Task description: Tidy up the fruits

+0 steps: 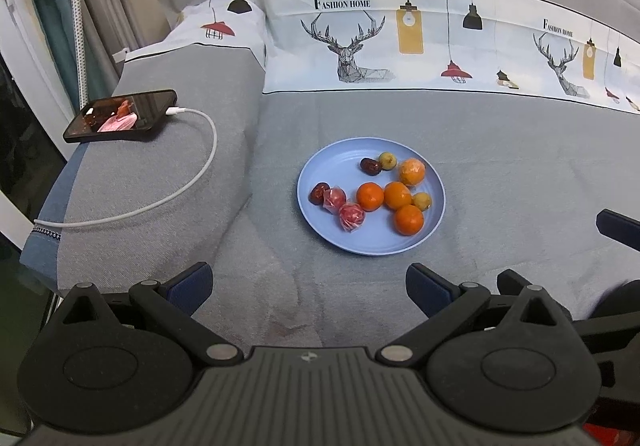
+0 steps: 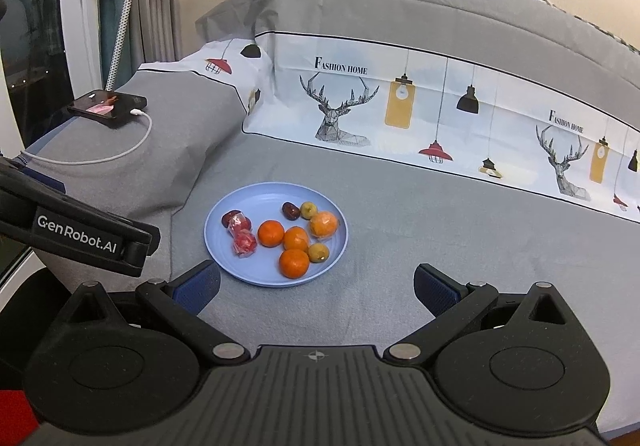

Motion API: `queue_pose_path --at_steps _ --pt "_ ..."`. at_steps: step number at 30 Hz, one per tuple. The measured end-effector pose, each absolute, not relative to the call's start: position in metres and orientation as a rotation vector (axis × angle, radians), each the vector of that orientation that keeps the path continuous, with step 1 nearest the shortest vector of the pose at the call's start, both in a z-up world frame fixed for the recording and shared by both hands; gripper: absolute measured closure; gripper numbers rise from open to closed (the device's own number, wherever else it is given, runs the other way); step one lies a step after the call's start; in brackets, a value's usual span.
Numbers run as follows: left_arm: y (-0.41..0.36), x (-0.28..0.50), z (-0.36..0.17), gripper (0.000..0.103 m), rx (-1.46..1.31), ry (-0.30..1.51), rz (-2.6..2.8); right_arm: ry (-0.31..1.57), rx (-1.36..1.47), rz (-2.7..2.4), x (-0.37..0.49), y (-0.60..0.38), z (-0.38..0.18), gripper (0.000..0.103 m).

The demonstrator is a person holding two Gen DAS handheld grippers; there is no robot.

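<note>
Bedding, a grey cover (image 1: 480, 174), carries my round pale-blue plastic plate (image 1: 320, 170) with every fruit: oranges (image 1: 369, 196), wrapped red ones (image 1: 352, 217), dates (image 1: 371, 166). Sorted or awaiting sorting, I cannot tell. Left hand-held gripper (image 1: 309, 288) and right hand-held gripper (image 2: 316, 288) gape wide, empty.

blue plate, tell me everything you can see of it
The blue plate is round, pale blue, matte like plastic, with a shallow raised rim. It lies flat on the grey bedspread, just right of a raised grey cushion. It carries four orange mandarins, two small yellow-green fruits, two dark red dates and two red wrapped pieces, mostly toward its middle and right. Neither gripper touches it; both hang open in front of it.
</note>
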State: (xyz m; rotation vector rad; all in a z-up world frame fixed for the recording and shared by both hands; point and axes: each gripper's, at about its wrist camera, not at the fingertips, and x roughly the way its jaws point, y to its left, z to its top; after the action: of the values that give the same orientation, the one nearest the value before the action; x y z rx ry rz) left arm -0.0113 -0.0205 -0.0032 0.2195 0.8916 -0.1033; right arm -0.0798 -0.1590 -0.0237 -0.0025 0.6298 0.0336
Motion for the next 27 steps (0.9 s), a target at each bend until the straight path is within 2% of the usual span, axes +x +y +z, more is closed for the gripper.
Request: queue_pose_path --at_steps 27 --pt "-0.0197 -0.0079 -0.0121 0.0 0.219 0.92 -0.105 0.64 0.006 0.033 -0.0776 -0.1629 -0.028 0.001"
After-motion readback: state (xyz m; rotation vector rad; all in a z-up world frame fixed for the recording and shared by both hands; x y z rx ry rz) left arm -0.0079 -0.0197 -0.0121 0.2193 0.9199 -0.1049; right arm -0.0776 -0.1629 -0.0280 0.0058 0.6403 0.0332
